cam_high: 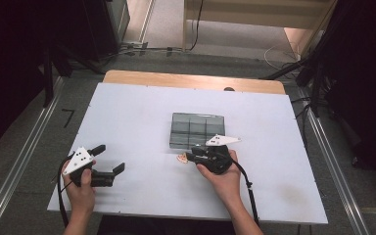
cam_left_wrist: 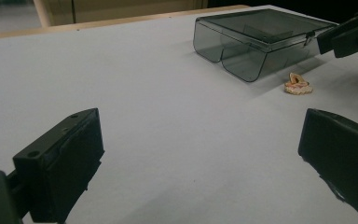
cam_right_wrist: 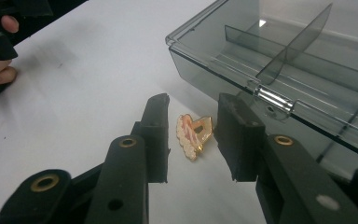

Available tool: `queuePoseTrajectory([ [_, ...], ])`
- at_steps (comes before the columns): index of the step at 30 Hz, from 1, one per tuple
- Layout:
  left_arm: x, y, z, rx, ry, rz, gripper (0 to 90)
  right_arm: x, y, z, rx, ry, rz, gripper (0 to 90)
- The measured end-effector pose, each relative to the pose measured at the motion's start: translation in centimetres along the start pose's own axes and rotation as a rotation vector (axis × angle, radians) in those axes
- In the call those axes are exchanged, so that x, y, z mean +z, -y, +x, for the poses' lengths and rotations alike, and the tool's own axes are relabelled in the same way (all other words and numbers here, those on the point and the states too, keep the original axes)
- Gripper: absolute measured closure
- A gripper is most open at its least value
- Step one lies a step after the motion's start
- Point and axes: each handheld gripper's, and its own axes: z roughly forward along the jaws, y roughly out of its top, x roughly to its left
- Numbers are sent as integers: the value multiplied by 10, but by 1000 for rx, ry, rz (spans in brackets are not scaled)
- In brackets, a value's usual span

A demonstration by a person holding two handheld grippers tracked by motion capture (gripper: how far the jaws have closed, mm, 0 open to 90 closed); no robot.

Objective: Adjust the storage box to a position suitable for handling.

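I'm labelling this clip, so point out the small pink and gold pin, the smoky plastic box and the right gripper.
pin (cam_right_wrist: 193,135): right gripper view, on its pink face.
plastic box (cam_high: 197,129): high view, on its lid.
right gripper (cam_right_wrist: 192,140): right gripper view, midway between its fingertips.

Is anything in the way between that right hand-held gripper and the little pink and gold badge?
Nothing visible. The right hand-held gripper stands open, one jaw on each side of the small pink and gold badge, beside the closed smoky clear plastic box.
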Motion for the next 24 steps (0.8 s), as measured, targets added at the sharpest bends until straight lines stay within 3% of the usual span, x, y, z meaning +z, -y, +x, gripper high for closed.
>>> queuePoseTrajectory([
  [13,1,0,-1,7,-6,7,0,26,6,-10,34,17,70,673],
  [24,2,0,-2,14,-9,17,0,32,6,-13,50,12,102,686],
])
